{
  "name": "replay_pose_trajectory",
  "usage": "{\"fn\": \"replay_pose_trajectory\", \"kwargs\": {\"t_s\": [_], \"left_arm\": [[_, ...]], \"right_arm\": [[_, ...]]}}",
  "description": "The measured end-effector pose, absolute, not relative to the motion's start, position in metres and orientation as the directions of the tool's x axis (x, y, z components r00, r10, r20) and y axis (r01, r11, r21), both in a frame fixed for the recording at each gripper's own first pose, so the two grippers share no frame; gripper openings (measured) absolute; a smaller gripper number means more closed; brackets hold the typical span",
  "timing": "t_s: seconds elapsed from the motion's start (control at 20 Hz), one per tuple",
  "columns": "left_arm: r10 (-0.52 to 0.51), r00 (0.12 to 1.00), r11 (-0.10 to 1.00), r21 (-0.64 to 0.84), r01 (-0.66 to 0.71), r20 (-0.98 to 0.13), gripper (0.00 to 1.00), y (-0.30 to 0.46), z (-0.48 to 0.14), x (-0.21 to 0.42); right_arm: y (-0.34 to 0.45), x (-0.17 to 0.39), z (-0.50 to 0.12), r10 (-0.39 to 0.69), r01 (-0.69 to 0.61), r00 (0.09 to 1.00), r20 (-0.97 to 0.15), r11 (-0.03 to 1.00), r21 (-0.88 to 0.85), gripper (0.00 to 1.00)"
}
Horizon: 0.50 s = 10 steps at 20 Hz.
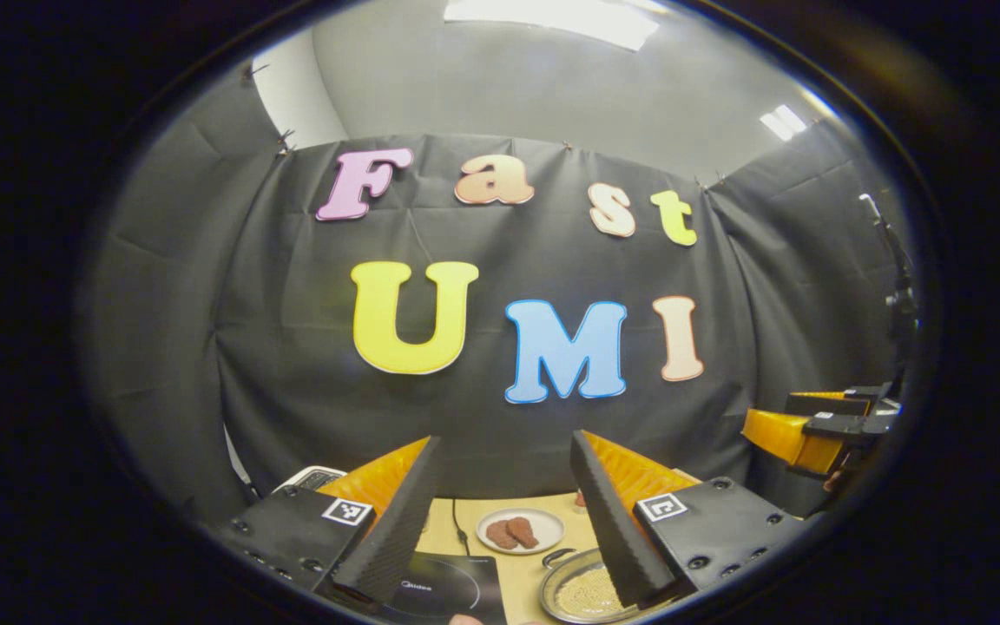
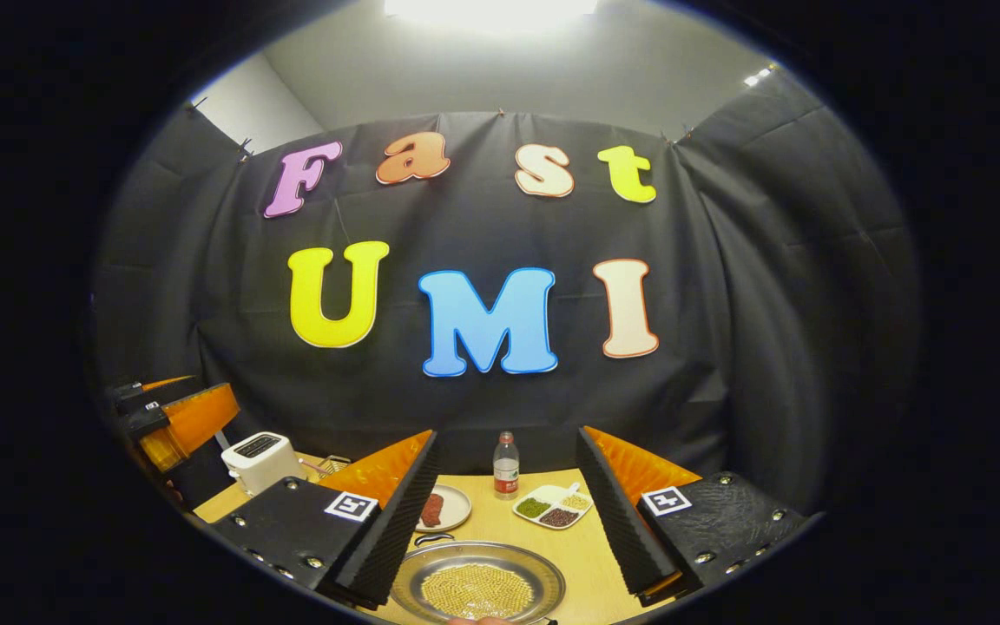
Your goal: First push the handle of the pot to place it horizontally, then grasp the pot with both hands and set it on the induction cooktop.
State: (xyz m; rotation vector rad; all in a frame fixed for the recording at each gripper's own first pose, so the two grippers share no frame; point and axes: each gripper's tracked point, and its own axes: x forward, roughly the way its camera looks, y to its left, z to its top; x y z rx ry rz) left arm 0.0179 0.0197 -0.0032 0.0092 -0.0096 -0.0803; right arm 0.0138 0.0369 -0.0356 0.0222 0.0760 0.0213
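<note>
Two tools hang above the worktop [image 2: 500, 521], both with jaws spread wide and gripping nothing. The induction cooktop [image 1: 444, 590] lies at lower centre-left of the left gripper view, with the pot [image 2: 476, 586] just to its right, partly behind a finger. In the right gripper view the pot sits low centre, between the right tool [image 2: 509, 521] fingers. Its small handle [image 2: 432, 539] juts from the upper-left rim. The left tool [image 1: 504, 512] appears nearer that handle.
</note>
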Motion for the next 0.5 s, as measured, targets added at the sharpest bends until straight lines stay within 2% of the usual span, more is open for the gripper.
{"fn": "replay_pose_trajectory", "kwargs": {"t_s": [0.1, 0.15, 0.45, 0.5], "left_arm": [[-0.085, 0.996, 0.996, 0.015, 0.085, 0.016, 0.92, 0.016, 0.0, 0.018], [-0.084, 0.996, 0.996, 0.016, 0.083, 0.019, 0.99, 0.016, 0.0, 0.017], [-0.054, 0.998, 0.998, 0.02, 0.054, -0.011, 0.93, 0.008, -0.018, 0.013], [-0.05, 0.999, 0.999, 0.018, 0.05, -0.021, 0.92, 0.007, -0.024, 0.012]], "right_arm": [[0.039, 0.012, -0.055, 0.06, -0.056, 0.988, -0.139, 0.998, 0.038, 0.95], [0.038, 0.01, -0.069, 0.072, -0.066, 0.983, -0.172, 0.997, 0.04, 0.95], [0.036, 0.002, -0.139, 0.147, -0.139, 0.923, -0.355, 0.989, 0.048, 0.95], [0.037, -0.001, -0.154, 0.163, -0.157, 0.904, -0.396, 0.986, 0.049, 0.93]]}}
